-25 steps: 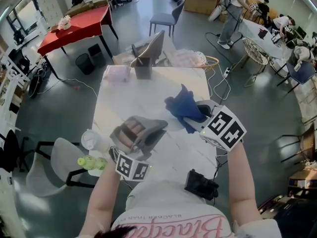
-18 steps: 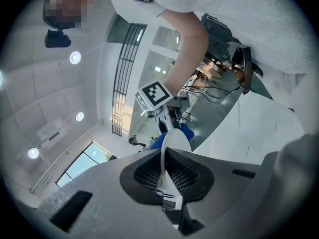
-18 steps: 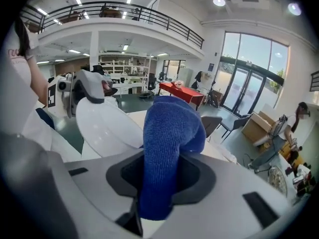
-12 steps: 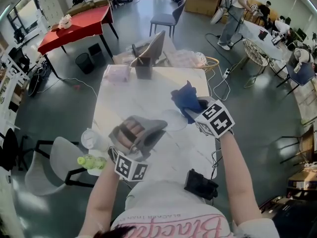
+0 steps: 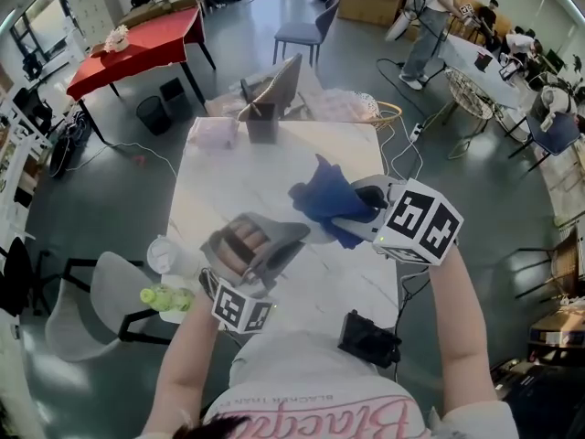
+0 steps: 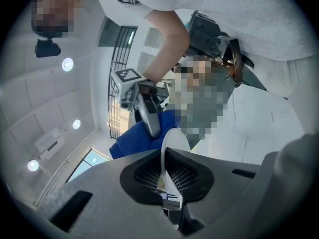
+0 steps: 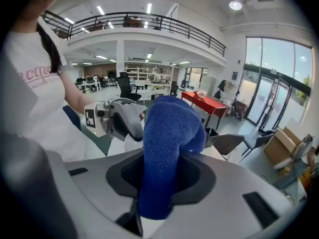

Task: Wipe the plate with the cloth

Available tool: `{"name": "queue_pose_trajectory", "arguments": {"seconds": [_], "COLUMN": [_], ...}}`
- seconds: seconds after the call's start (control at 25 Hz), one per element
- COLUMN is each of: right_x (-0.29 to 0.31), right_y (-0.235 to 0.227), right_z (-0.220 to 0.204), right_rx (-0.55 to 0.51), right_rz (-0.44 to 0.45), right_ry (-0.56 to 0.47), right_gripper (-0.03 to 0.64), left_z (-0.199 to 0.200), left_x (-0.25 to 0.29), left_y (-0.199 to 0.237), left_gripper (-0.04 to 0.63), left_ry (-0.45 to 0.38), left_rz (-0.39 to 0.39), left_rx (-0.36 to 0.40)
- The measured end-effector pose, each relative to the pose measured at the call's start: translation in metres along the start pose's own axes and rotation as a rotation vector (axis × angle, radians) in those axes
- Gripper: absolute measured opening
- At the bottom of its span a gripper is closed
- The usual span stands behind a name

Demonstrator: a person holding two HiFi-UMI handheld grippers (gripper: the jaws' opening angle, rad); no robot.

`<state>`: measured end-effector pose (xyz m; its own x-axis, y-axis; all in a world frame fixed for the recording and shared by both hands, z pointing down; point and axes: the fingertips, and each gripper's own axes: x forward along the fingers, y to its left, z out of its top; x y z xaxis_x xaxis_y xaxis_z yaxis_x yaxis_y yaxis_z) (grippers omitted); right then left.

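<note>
My left gripper is shut on the rim of a white plate, which stands edge-on between its pads and is held up above the white table. In the head view the plate is mostly hidden behind the blue cloth. My right gripper is shut on that cloth, which hangs folded over the jaws and lies against the plate's far side. The left gripper view shows the cloth and the right gripper just beyond the plate. From the right gripper view, the left gripper faces me closely.
A grey upright holder and a pale tray stand at the table's far end. A clear cup and a green bottle sit off the left edge. A black device lies at the near right. People stand far off.
The right gripper carried the cloth up and right away from the plate, then came back left and nearer, so the cloth now covers the plate. The left gripper stayed put.
</note>
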<state>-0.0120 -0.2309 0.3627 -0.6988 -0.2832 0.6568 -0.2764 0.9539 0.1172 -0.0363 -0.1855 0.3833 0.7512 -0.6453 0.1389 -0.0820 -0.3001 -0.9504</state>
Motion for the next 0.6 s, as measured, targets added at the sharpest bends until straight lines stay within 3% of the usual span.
{"name": "queue_pose_trajectory", "arguments": {"seconds": [0.32,0.48,0.6], "right_x": [0.024,0.041,0.056], "right_y": [0.027,0.022,0.013], "right_z": [0.005,0.006,0.002], "right_rx": [-0.095,-0.136,-0.103], "right_rz": [0.156,0.146,0.142], "right_ry": [0.079,0.120,0.130], "right_gripper": [0.115,0.116,0.115], "left_z": [0.023,0.030,0.035], "left_x": [0.002,0.003,0.002], "left_y": [-0.025,-0.029,-0.027], "left_gripper": [0.018,0.018,0.018], "left_ry": [-0.055,-0.065,-0.077], "left_rz": [-0.065,-0.074,-0.073], "left_rx": [0.150,0.205,0.223]}}
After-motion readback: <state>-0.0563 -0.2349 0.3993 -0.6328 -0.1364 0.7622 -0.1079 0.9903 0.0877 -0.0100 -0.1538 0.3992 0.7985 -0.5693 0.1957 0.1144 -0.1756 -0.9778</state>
